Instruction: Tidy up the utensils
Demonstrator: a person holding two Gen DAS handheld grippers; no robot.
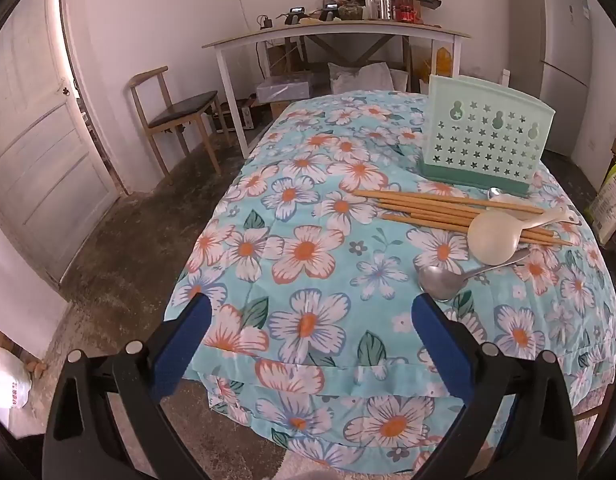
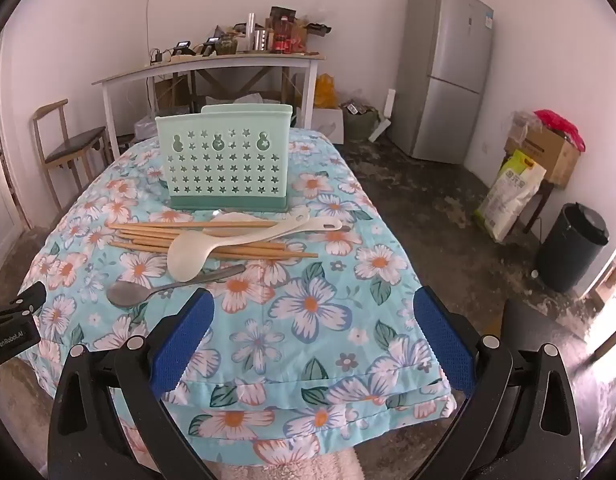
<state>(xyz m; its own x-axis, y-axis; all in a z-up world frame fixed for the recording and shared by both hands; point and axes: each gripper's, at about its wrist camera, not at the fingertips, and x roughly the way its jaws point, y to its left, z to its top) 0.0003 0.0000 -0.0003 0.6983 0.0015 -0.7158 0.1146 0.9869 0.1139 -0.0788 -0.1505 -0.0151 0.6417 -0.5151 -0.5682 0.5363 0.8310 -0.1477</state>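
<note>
A mint-green utensil holder (image 1: 486,138) (image 2: 226,162) with star holes stands upright on the floral tablecloth (image 1: 308,248) (image 2: 308,308). In front of it lie several wooden chopsticks (image 1: 428,210) (image 2: 156,236), a cream plastic ladle (image 1: 494,240) (image 2: 188,254) across them, a cream rice paddle (image 2: 304,226) and a metal spoon (image 1: 440,280) (image 2: 128,293). My left gripper (image 1: 310,314) hovers open over the cloth's near edge, the metal spoon just beyond its right finger. My right gripper (image 2: 312,312) is open too, with nothing between its fingers; the spoon lies left of it.
A wooden chair (image 1: 168,116) (image 2: 64,148) and a cluttered white side table (image 1: 336,36) (image 2: 212,64) stand behind. A fridge (image 2: 444,72) is at the right wall, with boxes, a sack (image 2: 508,196) and a black bin (image 2: 572,248) on the floor. A door (image 1: 36,140) is at left.
</note>
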